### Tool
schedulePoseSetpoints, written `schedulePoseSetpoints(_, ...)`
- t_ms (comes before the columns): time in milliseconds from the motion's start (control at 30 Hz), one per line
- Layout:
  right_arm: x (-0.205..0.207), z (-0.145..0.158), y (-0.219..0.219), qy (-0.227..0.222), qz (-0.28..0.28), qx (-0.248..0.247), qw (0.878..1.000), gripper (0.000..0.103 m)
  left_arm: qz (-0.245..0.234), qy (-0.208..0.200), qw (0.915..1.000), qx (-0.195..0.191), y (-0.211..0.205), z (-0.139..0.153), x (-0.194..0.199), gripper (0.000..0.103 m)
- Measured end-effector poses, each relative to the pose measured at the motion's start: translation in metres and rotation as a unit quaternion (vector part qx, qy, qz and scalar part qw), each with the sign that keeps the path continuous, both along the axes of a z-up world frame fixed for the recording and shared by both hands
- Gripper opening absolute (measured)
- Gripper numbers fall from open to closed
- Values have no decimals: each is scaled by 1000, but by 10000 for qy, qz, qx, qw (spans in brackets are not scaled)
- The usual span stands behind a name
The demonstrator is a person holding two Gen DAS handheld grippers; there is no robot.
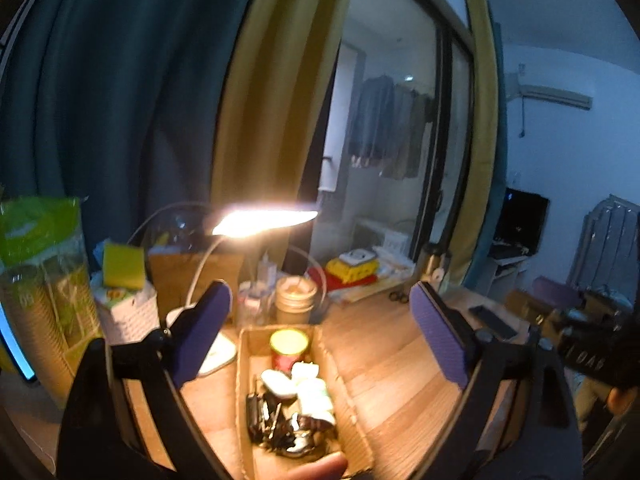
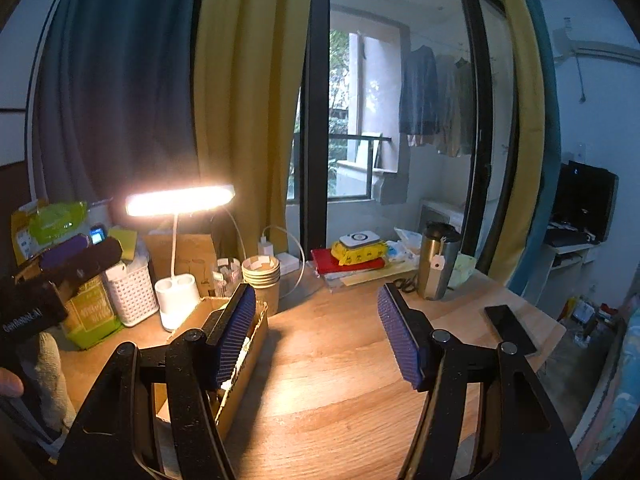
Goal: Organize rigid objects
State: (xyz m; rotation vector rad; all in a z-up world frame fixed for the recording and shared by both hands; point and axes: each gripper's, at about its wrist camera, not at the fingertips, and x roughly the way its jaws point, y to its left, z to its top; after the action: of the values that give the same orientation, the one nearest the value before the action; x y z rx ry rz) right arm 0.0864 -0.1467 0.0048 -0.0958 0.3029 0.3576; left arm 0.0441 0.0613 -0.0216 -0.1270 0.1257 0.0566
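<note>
A long cardboard box (image 1: 348,392) lies on the wooden desk (image 1: 400,380). It holds a red can with a yellow lid (image 1: 289,347), white items (image 1: 310,390) and dark metal clips (image 1: 276,428). My left gripper (image 1: 320,328) is open and empty, held above the box. My right gripper (image 2: 318,328) is open and empty over bare desk (image 2: 328,364), right of the same box (image 2: 244,356). The left gripper also shows at the left edge of the right wrist view (image 2: 68,264).
A lit white desk lamp (image 2: 178,200) stands behind the box. Around it are a white basket (image 2: 132,290), stacked paper cups (image 2: 262,276), a steel tumbler (image 2: 438,260), a black phone (image 2: 510,328), scissors (image 2: 406,284) and a pile of books (image 2: 352,262).
</note>
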Motion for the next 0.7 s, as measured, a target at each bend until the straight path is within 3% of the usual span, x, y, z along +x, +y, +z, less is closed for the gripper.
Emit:
schedulePoseSetpoints(333,-13,10,-3,-230,-193,152,9994,69,-272,-181,9982,512,-22,14,-15,93)
schedulePoseSetpoints(433,-12,8,-3,-201,-300,243,9991,78,-291,-168,9979,557,-22,14,-16,93)
schedulePoseSetpoints(700,-2,-1,0,-66,-267,220,9994,78,-228,-109,9978,615,-21,8,-8,98)
